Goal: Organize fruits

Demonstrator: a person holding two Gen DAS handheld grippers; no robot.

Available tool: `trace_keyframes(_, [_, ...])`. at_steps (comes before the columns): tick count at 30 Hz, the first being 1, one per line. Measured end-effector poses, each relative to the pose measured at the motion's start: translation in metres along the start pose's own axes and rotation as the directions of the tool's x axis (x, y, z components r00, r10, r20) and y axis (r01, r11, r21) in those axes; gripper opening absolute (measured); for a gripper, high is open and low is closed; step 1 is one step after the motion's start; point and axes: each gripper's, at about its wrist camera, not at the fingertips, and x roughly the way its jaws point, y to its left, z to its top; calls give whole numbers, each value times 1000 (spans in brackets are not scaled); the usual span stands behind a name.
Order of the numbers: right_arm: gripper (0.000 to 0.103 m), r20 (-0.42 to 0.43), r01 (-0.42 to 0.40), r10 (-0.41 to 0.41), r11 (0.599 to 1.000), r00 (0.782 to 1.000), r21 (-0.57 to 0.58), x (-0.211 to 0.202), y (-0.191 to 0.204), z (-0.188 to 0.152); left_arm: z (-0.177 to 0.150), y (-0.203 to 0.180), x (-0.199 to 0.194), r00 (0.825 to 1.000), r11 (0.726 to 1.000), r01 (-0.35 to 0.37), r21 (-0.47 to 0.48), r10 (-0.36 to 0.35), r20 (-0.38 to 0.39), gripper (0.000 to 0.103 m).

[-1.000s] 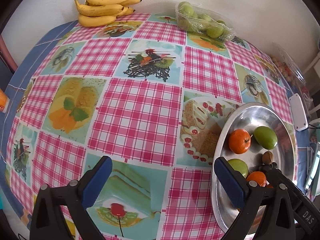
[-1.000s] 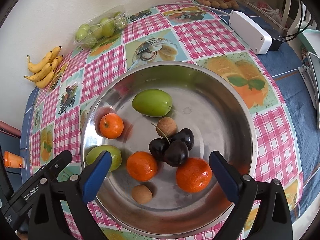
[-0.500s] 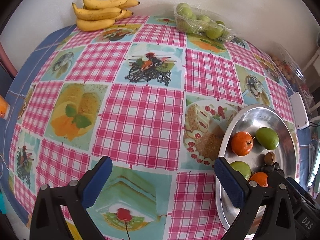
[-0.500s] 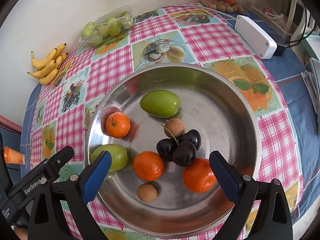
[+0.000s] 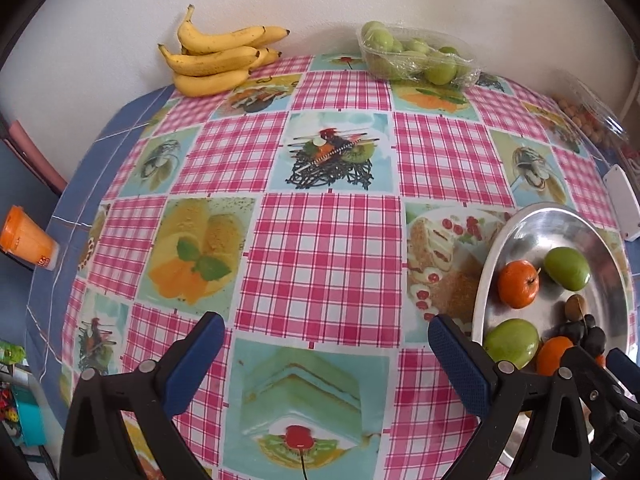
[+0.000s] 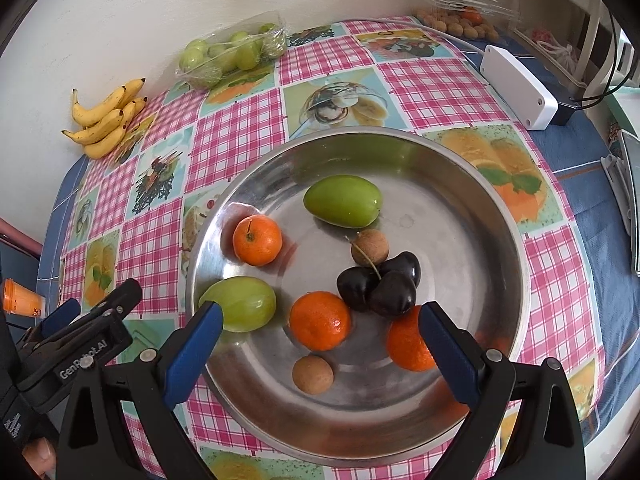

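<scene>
Two claws appear, both spread wide and grasping nothing. Right claw [image 6: 320, 354], lower centre of the right wrist view, hovers over the round stainless-steel bowl [image 6: 472, 168] on the pink-checked oilcloth tabletop [image 6: 436, 92]. Inside the bowl lie three orange mandarins, one at centre left [image 6: 257, 240], one at lower centre [image 6: 320, 320] and one partly behind the right finger [image 6: 408, 346]; two green oval fruits, one at upper centre [image 6: 342, 201] and one at lower left [image 6: 242, 303]; a cluster of dark cherries [image 6: 380, 286]; and two small brown round fruits [image 6: 370, 247] [image 6: 312, 374]. Left claw [image 5: 326, 364], lower centre of the left wrist view, hangs over bare cloth with the bowl at the frame's right edge. Yellow banana bunch [image 5: 218, 60] and clear plastic tray of green fruit [image 5: 416, 58] sit at the top of that view, against the wall.

Suggested technique: the lower-centre mandarin lies nearest between the right claw's fingers and seems the likely pick. Descend vertically, straddle its widest girth, keep the pads off the touching cherries, and close gently to avoid bruising or rolling it on the slick metal.
</scene>
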Motion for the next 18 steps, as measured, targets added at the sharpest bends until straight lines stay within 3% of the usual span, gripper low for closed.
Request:
trace_keyframes(11, [98, 21, 2, -2, 1000, 1000, -24, -13, 11, -19, -8, 29, -5, 998, 998, -1, -58, -3, -64, 103])
trace_keyframes(18, [98, 19, 13, -13, 999, 1000, -33, -20, 13, -35, -19, 46, -21, 998, 996, 20, -86, -26, -65, 103])
